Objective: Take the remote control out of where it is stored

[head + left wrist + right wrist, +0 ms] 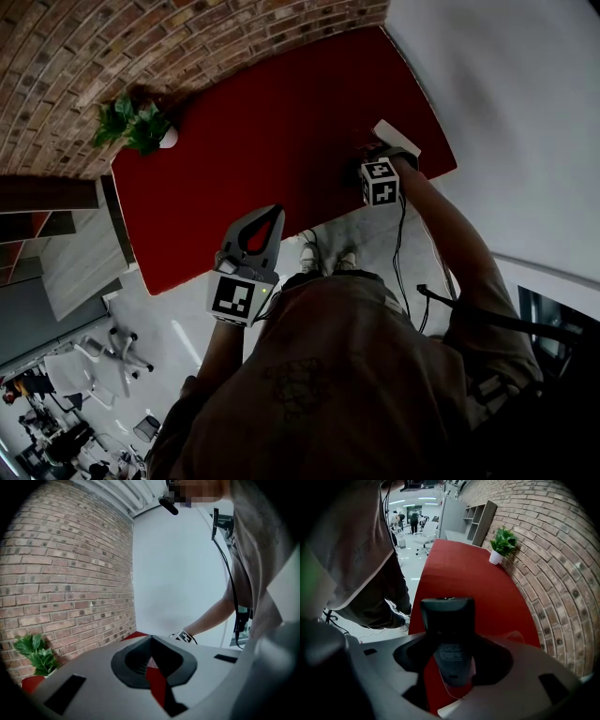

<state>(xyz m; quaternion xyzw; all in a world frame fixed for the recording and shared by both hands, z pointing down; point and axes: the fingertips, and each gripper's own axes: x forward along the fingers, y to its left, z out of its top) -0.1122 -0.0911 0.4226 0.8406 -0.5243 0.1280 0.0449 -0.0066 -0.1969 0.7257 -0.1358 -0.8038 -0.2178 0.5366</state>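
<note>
A dark remote control point(447, 616) lies lengthwise between the jaws of my right gripper point(451, 641), which is shut on it, its far end raised over the red table point(464, 573). Clear plastic wrap point(516, 635) shows beside and under the remote's near end. In the head view the right gripper point(375, 152) is at the table's far right end, next to a white flat thing point(396, 137); the remote itself is hidden there. My left gripper point(270, 212) hangs over the table's near edge, shut and empty, its jaw tips meeting point(151, 637).
A potted plant point(131, 122) stands at the table's left end against the brick wall point(112, 47). The person's shoes point(323, 258) and trailing cables point(401, 272) are on the floor by the near edge. Office chairs point(425, 531) and a shelf unit point(480, 520) stand beyond the table.
</note>
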